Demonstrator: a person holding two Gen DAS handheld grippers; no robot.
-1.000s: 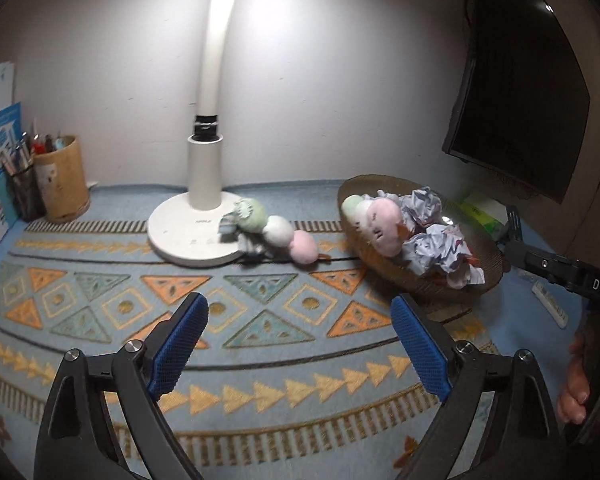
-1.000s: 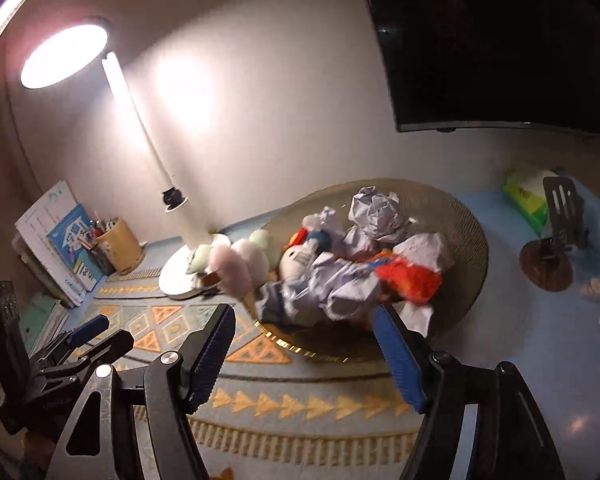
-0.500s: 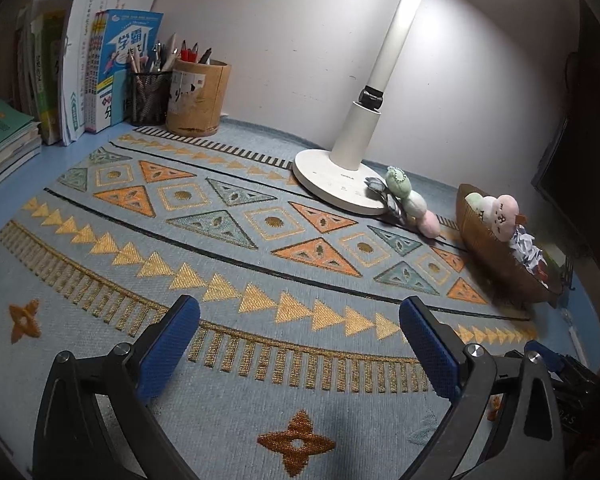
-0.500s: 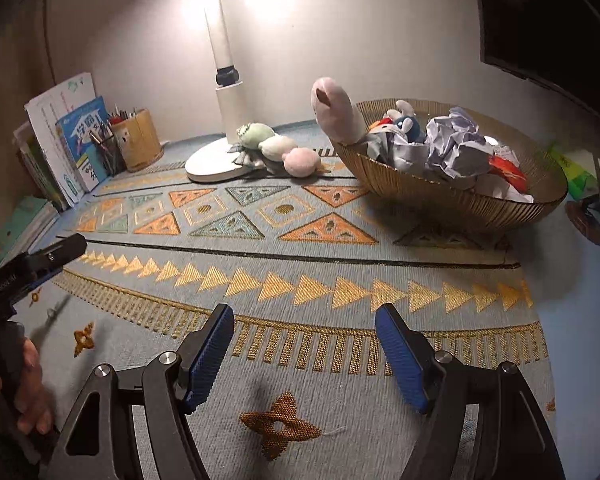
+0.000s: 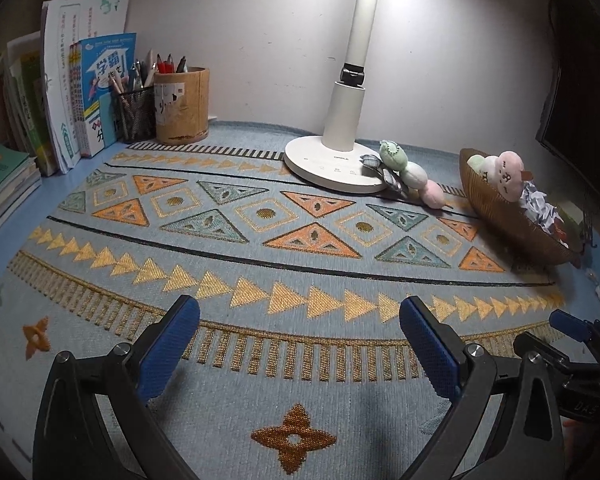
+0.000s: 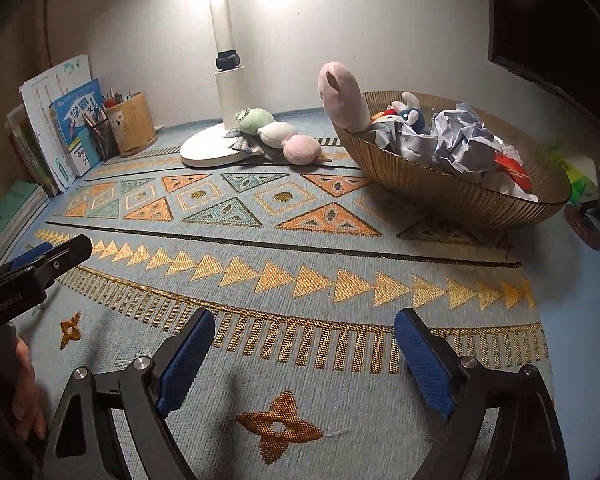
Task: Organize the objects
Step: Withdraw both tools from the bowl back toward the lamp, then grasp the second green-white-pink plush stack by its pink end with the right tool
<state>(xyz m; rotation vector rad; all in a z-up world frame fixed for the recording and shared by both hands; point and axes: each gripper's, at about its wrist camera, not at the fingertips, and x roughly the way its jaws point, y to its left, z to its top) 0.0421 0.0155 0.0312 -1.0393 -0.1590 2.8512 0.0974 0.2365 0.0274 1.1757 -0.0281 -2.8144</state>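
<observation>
From the left wrist camera, the left gripper (image 5: 299, 340) hung low over the patterned mat (image 5: 260, 240), its blue pads spread wide with only mat between them. At the far left, books (image 5: 60, 100) stood against the wall beside a mesh pen holder (image 5: 134, 114) and a round wooden pen cup (image 5: 182, 106). The white desk lamp (image 5: 340, 160) stood at the back, and a plush skewer of green, white and pink balls (image 5: 412, 178) lay against its base. To the right sat the woven basket (image 5: 512, 224), a pink plush (image 5: 508, 174) leaning over its near rim above crumpled paper (image 5: 540, 210). The tip of the right gripper (image 5: 568, 326) poked in at the lower right edge. From the right wrist camera, the right gripper (image 6: 304, 354) also pointed down at the mat (image 6: 300, 248), its jaws opening, with nothing between them. The basket (image 6: 460, 196) sat ahead to the right, filled with crumpled paper (image 6: 464, 144), small soft toys and the pink plush (image 6: 342, 98) upright at its left rim. The plush skewer (image 6: 276, 136) lay just beside the lamp (image 6: 228, 80) base, apart from the basket. The left gripper (image 6: 50, 254) showed at the left edge, a hand (image 6: 24, 396) below it.
</observation>
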